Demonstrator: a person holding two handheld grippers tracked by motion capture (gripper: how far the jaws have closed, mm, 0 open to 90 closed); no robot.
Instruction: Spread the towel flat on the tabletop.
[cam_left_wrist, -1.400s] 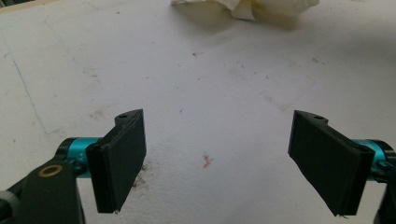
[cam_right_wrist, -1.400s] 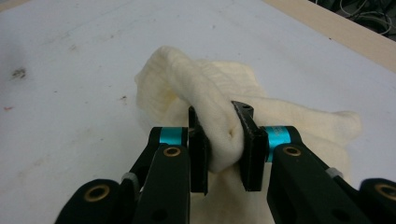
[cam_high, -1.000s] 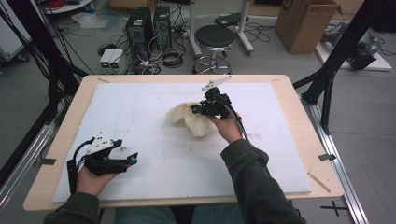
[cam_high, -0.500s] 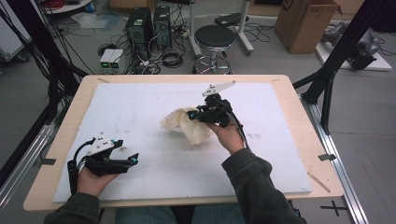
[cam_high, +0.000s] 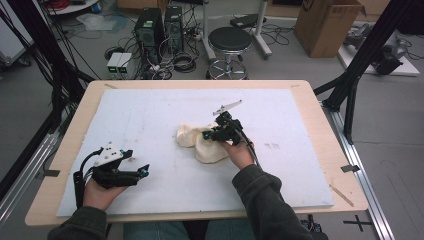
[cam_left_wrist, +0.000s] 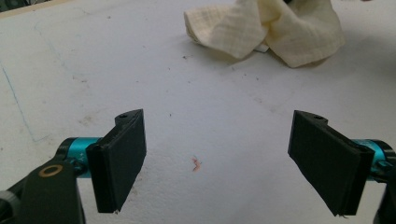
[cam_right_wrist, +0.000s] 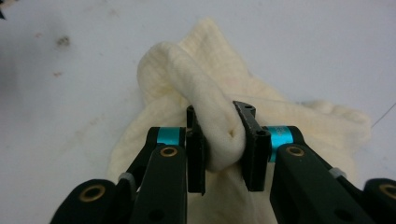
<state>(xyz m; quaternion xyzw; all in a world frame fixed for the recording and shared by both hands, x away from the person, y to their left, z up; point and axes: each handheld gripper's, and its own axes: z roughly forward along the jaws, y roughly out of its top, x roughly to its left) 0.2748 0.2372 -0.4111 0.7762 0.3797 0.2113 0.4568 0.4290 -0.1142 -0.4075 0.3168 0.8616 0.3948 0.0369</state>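
Right gripper (cam_right_wrist: 219, 140) pinches a fold of the cream cloth (cam_high: 200, 140) mid-table, jaws just easing apart, to handle it, while left gripper (cam_left_wrist: 224, 163) waits wide open near-left.

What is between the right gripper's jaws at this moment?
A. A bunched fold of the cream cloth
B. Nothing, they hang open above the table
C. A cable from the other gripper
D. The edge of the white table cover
A: in the right gripper view the right gripper has a thick fold of the cream cloth pinched between its two black pads.
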